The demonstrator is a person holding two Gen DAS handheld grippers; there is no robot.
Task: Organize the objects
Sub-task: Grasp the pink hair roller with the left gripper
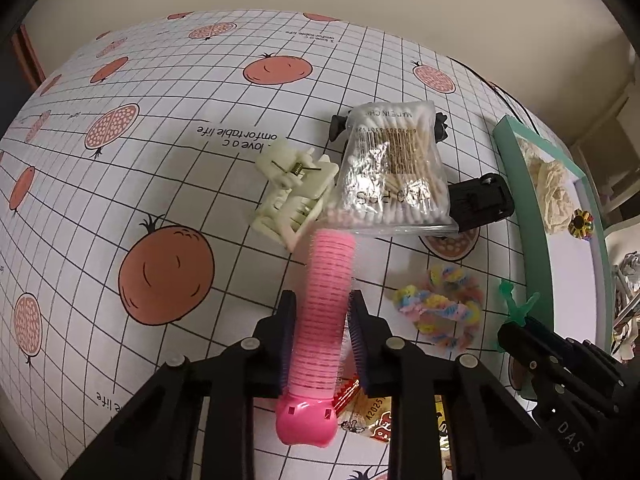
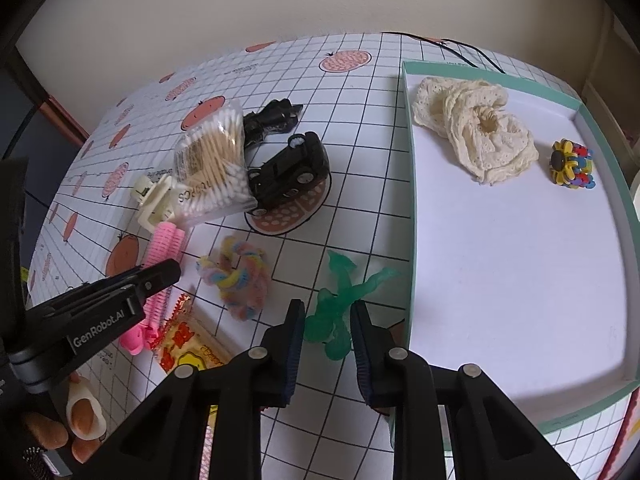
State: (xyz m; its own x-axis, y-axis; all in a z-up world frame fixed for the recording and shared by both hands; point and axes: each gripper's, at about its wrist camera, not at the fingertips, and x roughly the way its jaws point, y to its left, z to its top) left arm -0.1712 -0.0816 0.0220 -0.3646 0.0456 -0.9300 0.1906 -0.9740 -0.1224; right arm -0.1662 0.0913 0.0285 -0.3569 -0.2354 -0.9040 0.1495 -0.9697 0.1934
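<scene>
Pale wall runs behind a table covered in a white grid cloth [image 2: 360,92] printed with orange fruit. At the right of the right wrist view sits a shallow teal-rimmed tray [image 2: 412,208] with a white floor; in it, toward the upper right of the frame, lie a crumpled cream lace cloth [image 2: 480,128] and, just beside it, a small multicoloured flower toy [image 2: 570,164]. The rest of the tray floor is bare.

Left of the tray, on the cloth, a bag of cotton swabs [image 2: 214,168] leans over a black toy car [image 2: 290,168] and a cream hair claw [image 2: 154,204]. A pastel scrunchie [image 2: 238,280] lies lower, with a red and yellow snack packet [image 2: 186,344] at lower left.

The left gripper [image 1: 320,320] pinches a pink hair roller [image 1: 324,320] between its pads, the roller pointing toward the swab bag. The right gripper [image 2: 326,328] is spread around a green translucent figure [image 2: 340,304] lying just outside the tray's left wall; whether the pads touch it I cannot tell.
</scene>
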